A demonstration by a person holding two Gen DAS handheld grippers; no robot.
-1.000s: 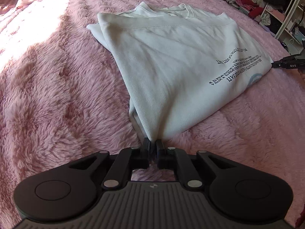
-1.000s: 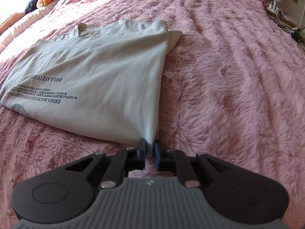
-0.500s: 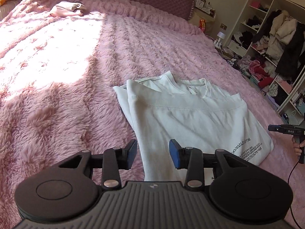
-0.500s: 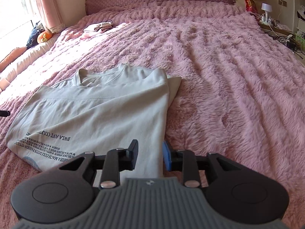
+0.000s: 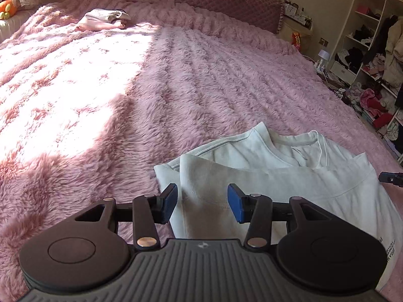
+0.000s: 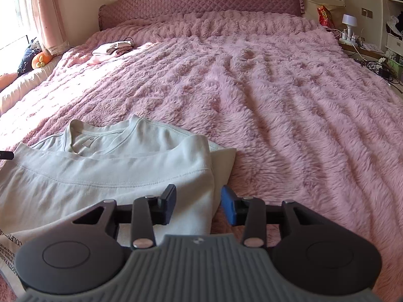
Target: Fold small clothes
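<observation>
Across the shaggy pink plush bedspread [image 6: 289,105], a pale mint-white cotton T-shirt with dark printed lettering [image 5: 289,183] lies folded, its hem band doubled up toward the neckline so that the ribbed collar [image 6: 100,130] peeks out at the twelve o'clock side of the bundle. From the left wrist view the shirt sits at about four o'clock of the bed; from the right wrist view, at about eight o'clock. That flat placement on open bedspread probably gives the fold room to be pressed and squared without other clothes in the way.

The left gripper [image 5: 201,202] hovers with its blue-padded fingers spread wide, straddling the shirt's left folded edge without pinching any cloth. The right gripper [image 6: 197,206] is likewise spread apart over the shirt's right folded edge, holding nothing; its right finger is over bedspread, its left over fabric. Each claw lined up on its own side edge suggests a matched two-handed grasp for a further fold, though that is only a judgement.

A small stack of folded cream and pink garments [image 6: 112,49] rests far off at about eleven o'clock near the quilted mauve headboard [image 6: 201,0], likely the pile for finished pieces. An orange plush toy [image 6: 40,60] sits at the bed's ten o'clock edge.
</observation>
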